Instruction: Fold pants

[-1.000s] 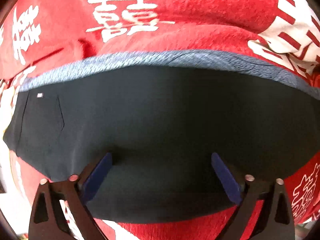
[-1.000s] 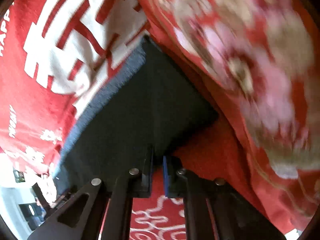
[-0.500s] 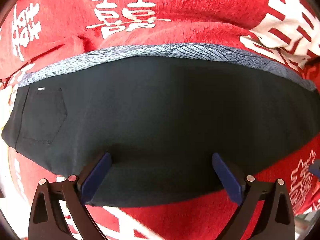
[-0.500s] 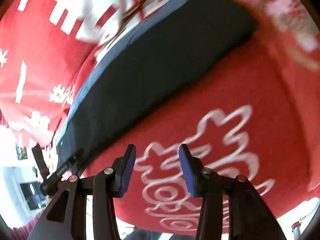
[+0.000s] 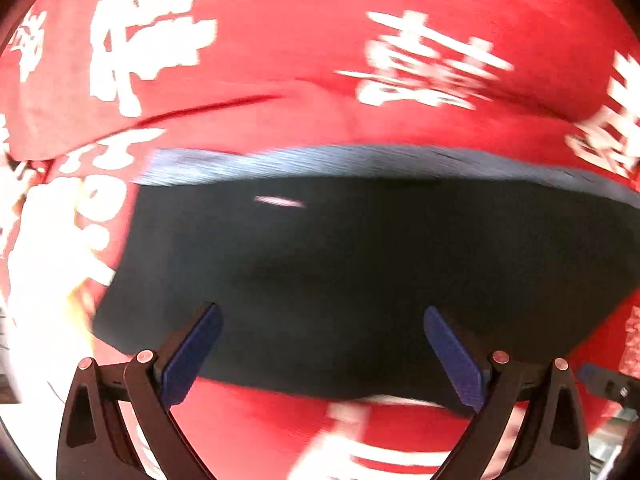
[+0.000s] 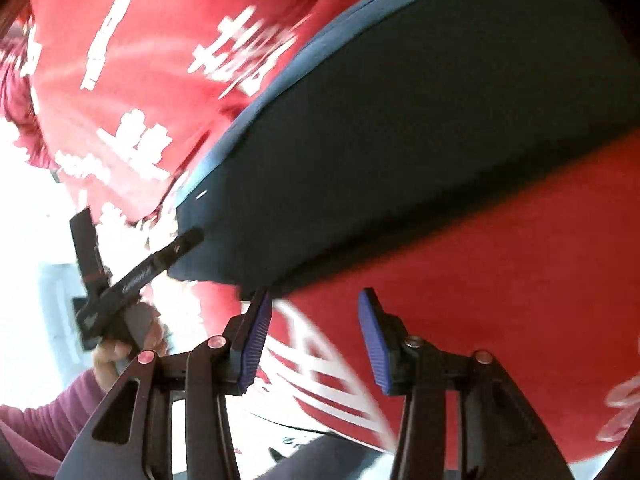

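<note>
The dark navy pants [image 5: 360,264] lie folded flat on a red cloth with white characters [image 5: 280,60]. A lighter blue waistband edge [image 5: 248,162] runs along their far side. My left gripper [image 5: 322,344] is open and empty, its blue pads over the pants' near edge. In the right wrist view the pants [image 6: 420,132] stretch from the middle to the upper right. My right gripper [image 6: 316,336] is open and empty above the red cloth [image 6: 500,280], just off the pants' near edge. The left gripper [image 6: 176,246] shows there at the pants' left end.
The red cloth covers the whole surface around the pants. A person's hand and purple sleeve [image 6: 60,408] hold the left gripper at the lower left of the right wrist view. The cloth's edge and bright floor [image 6: 48,248] lie at the left.
My right gripper let go of the pants' corner, opened and drew back over the red cloth. My left gripper stayed open and shifted left along the pants.
</note>
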